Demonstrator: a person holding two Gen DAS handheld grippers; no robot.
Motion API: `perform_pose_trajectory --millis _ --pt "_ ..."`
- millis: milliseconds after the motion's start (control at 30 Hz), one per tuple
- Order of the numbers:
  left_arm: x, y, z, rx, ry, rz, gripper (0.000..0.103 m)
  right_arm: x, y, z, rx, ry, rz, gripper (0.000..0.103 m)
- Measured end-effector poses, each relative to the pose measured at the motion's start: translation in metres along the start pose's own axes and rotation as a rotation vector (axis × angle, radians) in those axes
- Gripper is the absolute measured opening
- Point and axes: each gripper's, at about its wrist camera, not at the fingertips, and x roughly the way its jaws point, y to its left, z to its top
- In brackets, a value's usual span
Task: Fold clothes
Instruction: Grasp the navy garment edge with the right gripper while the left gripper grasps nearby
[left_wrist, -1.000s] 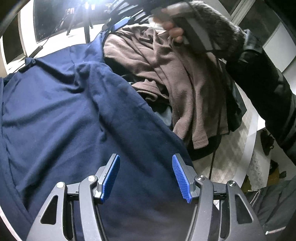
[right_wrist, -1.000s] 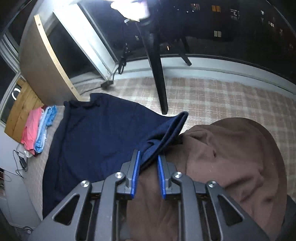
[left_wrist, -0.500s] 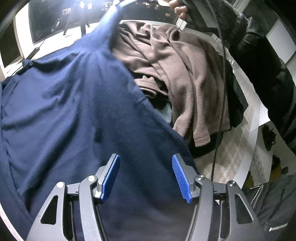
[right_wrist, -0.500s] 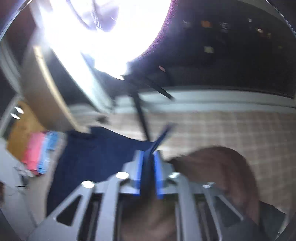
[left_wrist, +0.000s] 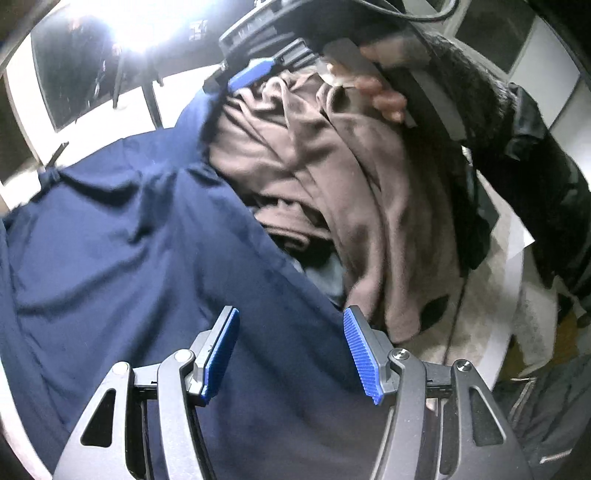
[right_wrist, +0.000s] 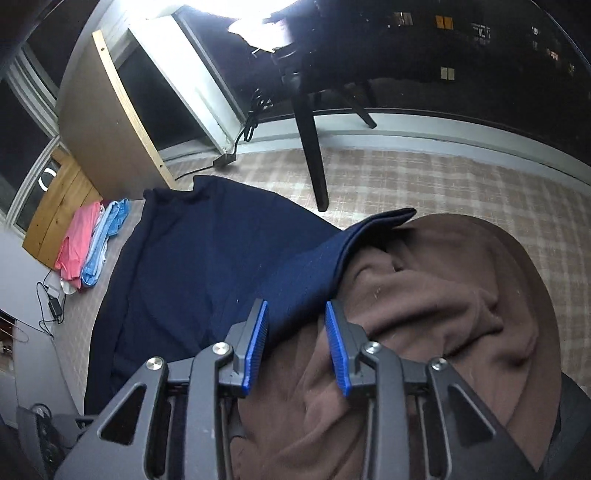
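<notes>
Right gripper (right_wrist: 297, 345): jaws have just been opening and now stand apart, blue pads clear of cloth. The navy sleeve (right_wrist: 332, 258) lies in line with the gap but below it, draped loose over the brown fleece garment (right_wrist: 443, 314), not pinched. Sleeve cuff end points toward the tripod leg (right_wrist: 314, 162).

Left gripper (left_wrist: 291, 354): jaws wide apart, nothing between the pads. It hangs over the body of the navy shirt (left_wrist: 129, 258), no contact visible.

Navy shirt is spread flat on the checked bed cover (right_wrist: 424, 184), collar end toward the window side, one sleeve thrown across onto the brown fleece. Fabric has soft creases, not folded.

Brown fleece sits in a rumpled heap just beside the shirt's right edge, overlapping it. In the left wrist view a bit of pale blue cloth (left_wrist: 325, 277) shows under the heap, and something dark lies beneath the fleece's far side.

Also in the left wrist view: the right gripper's blue pad (left_wrist: 251, 74) shows at top, above the sleeve and fleece, with the person's hand (left_wrist: 380, 96) on its handle and a dark fuzzy sleeve (left_wrist: 472, 96) behind.

Far left in the right wrist view: a stack of pink and light blue clothes (right_wrist: 92, 243) against a wooden board (right_wrist: 55, 210), well apart from the shirt. A cable and adapter (right_wrist: 53, 295) lie near it.
</notes>
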Motion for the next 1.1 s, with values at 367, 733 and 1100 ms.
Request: perform_pose_trajectory --millis 367,733,1100 --pt "0.022 0.044 0.106 0.113 -0.110 0.169 0.057 -0.003 -0.012 -0.036 -0.026 0.051 -0.099 0.001" --pt "0.034 0.088 0.124 0.018 -0.059 -0.008 0.014 -0.007 -0.027 -0.041 0.004 0.028 -0.076 0.003" --pt "0.006 0.094 0.122 -0.013 -0.086 -0.077 0.007 -0.011 -0.013 -0.003 -0.014 -0.070 0.106 0.045"
